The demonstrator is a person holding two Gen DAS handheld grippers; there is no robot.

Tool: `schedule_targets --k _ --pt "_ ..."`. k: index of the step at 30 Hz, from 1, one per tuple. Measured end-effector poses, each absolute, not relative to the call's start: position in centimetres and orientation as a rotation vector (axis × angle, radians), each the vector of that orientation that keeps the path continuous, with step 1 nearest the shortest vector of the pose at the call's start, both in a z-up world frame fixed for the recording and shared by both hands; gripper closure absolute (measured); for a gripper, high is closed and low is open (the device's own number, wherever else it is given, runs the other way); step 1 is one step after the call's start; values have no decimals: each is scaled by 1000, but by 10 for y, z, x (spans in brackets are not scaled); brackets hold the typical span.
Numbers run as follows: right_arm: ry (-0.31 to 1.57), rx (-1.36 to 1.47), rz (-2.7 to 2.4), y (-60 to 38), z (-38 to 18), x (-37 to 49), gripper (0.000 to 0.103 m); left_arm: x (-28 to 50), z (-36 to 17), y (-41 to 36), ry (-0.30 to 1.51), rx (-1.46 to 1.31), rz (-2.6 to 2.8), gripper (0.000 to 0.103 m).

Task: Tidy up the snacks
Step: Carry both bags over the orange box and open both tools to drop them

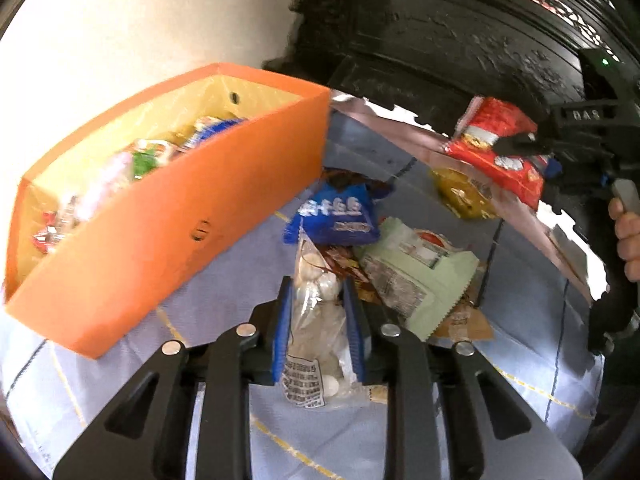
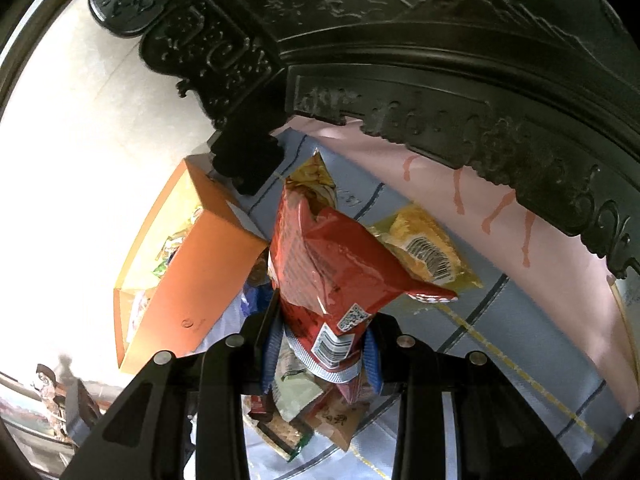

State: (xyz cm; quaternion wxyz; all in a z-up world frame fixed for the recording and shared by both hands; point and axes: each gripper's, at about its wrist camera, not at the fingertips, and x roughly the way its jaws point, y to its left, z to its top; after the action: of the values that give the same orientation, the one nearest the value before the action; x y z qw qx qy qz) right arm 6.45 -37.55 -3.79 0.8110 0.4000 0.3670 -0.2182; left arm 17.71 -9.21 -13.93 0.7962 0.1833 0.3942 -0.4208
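My left gripper (image 1: pixel 318 320) is shut on a clear bag of white round snacks (image 1: pixel 316 312), held just above the blue-grey cloth. The orange box (image 1: pixel 172 216) stands to its left with several packets inside; it also shows in the right wrist view (image 2: pixel 200 272). My right gripper (image 2: pixel 320 340) is shut on a red snack bag (image 2: pixel 332 268), held up in the air; it shows in the left wrist view (image 1: pixel 500 148) at upper right. A blue packet (image 1: pixel 336 216), a pale green packet (image 1: pixel 416 276) and a yellow packet (image 1: pixel 460 194) lie on the cloth.
The cloth (image 1: pixel 240 276) covers the seat of a dark carved wooden bench, whose backrest (image 2: pixel 440 80) rises behind. A pink cushion (image 2: pixel 520 240) lies along the back. More packets (image 2: pixel 312 412) lie under my right gripper.
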Motion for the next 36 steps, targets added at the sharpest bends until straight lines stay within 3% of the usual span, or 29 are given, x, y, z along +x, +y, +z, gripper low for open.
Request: schedule_targets --k 15,24,31,33,34,35,36 --pt "700 570 -260 -323 55 191 68 223 -14 -54 639 234 -495 80" --pt "747 355 -223 -293 58 302 68 286 -10 -57 652 195 -301 80" --pt "818 222 -206 -276 33 335 68 302 -26 -54 683 189 -257 79" --pt "847 194 -189 -270 27 339 64 304 -29 -53 686 199 -245 72" --pt "847 180 -185 -270 25 341 46 301 -27 -54 661 213 -235 50" --pt "839 174 -185 -268 25 339 19 296 -24 -54 618 222 -228 24" --pt "821 166 -191 -269 27 337 12 293 -22 -55 591 224 -225 17"
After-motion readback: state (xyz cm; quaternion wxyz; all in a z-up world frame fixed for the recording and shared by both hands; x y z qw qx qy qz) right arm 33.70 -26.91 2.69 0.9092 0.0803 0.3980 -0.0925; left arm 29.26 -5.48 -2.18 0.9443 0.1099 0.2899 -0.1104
